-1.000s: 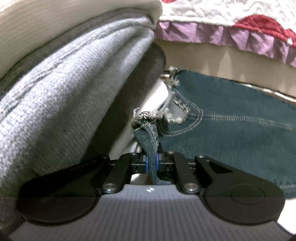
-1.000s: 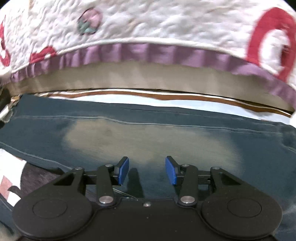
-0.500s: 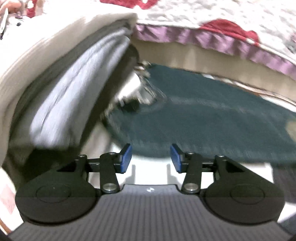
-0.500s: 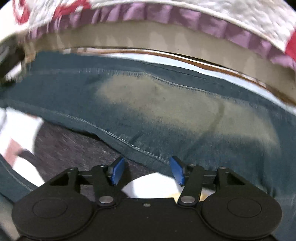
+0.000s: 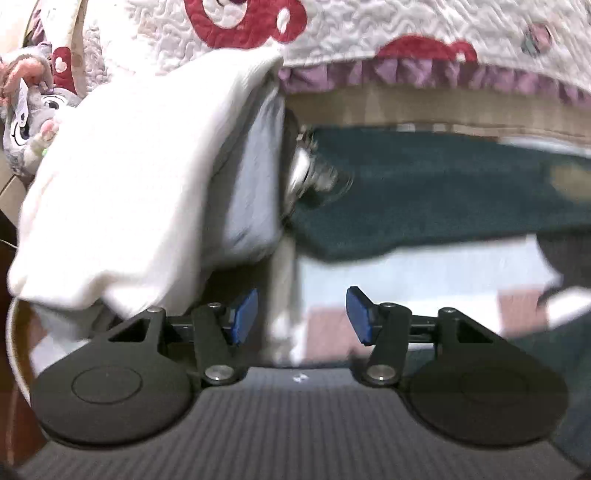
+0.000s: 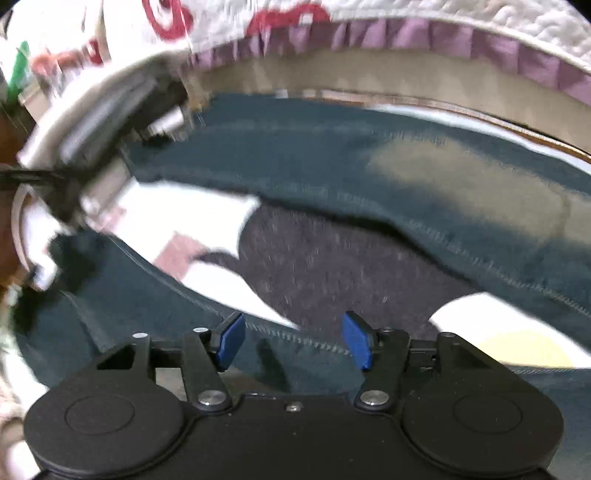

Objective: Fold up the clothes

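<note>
Dark teal jeans (image 5: pixel 443 192) lie spread on the bed, and their frayed hem (image 5: pixel 314 173) rests against a stack of folded clothes (image 5: pixel 129 184). My left gripper (image 5: pixel 303 315) hovers back from that hem; its jaws are opening with nothing held between them. In the right wrist view one jeans leg (image 6: pixel 332 155) with a faded patch (image 6: pixel 461 188) runs across the top. A second leg (image 6: pixel 147 314) lies lower left. My right gripper (image 6: pixel 293 339) hangs over that lower leg's seam, jaws opening, pads not pressing on it.
The stack has a cream top over grey knitwear (image 5: pixel 255 177). A white quilt with red shapes and a purple frill (image 5: pixel 369 29) hangs behind. A plush toy (image 5: pixel 33 110) sits far left. A dark patterned bed cover (image 6: pixel 332 266) shows between the legs. Both views are blurred.
My left gripper let go of the frayed jeans hem, opened, and drew back and up from it. My right gripper slid off the faded leg towards the lower one and opened wider.
</note>
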The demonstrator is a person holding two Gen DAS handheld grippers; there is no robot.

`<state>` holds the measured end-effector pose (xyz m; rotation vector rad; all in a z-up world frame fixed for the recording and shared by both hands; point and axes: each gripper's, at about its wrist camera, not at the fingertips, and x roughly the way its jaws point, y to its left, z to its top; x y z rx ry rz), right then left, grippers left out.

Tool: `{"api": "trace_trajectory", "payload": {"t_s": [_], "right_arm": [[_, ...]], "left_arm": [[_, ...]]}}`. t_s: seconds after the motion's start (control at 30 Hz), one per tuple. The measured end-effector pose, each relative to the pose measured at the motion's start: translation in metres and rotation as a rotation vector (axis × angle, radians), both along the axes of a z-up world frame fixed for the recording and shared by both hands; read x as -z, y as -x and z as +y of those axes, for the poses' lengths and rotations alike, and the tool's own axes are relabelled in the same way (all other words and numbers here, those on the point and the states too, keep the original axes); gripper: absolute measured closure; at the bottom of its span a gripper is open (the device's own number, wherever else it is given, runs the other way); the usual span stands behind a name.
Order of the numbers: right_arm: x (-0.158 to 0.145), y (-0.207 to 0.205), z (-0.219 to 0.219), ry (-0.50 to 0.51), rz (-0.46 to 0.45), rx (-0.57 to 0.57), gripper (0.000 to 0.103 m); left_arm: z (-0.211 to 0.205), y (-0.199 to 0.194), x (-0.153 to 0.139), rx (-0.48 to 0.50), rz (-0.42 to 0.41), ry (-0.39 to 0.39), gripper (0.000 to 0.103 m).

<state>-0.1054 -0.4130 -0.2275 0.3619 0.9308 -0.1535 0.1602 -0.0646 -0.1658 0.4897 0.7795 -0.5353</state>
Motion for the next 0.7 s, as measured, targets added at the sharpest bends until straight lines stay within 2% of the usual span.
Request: {"api": "trace_trajectory", "payload": {"t_s": [0.07,0.17,0.23,0.3,0.37,0.4,0.43,0.5,0.6,0.7], "right_arm": [[0.005,-0.007,0.015,0.078,0.031,-0.033,0.039],[0.004,-0.008,0.024,0.120,0.061,-0.115,0.039],[0.002,-0.009,0.022,0.114,0.081,-0.146,0.039],[0.003,-0.005,0.020,0.104,0.097,-0.150,0.038],[0.004,-0.002,0.023,0.100,0.098,-0.144,0.037],[0.004,0.000,0.025,0.106,0.098,-0.143,0.037],[0.004,0.001,0.027,0.111,0.100,-0.145,0.036],[0.005,-0.001,0.029,0.098,0.111,-0.148,0.034],[0.004,0.000,0.019,-0.013,0.100,-0.145,0.028],[0.005,0.005,0.016,-0.040,0.082,-0.137,0.028]], "left_arm": [[0.024,-0.003,0.003,-0.002,0.039,-0.024,0.050],[0.058,-0.010,0.011,-0.028,0.068,-0.049,0.045],[0.077,-0.020,0.022,-0.062,0.106,-0.033,0.044],[0.090,-0.030,0.034,-0.107,0.203,0.037,0.044],[0.099,-0.039,0.046,-0.149,0.332,0.167,0.044],[0.101,-0.043,0.050,-0.173,0.368,0.210,0.044],[0.103,-0.046,0.050,-0.199,0.374,0.233,0.044],[0.106,-0.049,0.047,-0.217,0.336,0.239,0.044],[0.108,-0.053,0.044,-0.224,0.301,0.245,0.044],[0.106,-0.054,0.063,-0.220,0.407,0.260,0.043]]}}
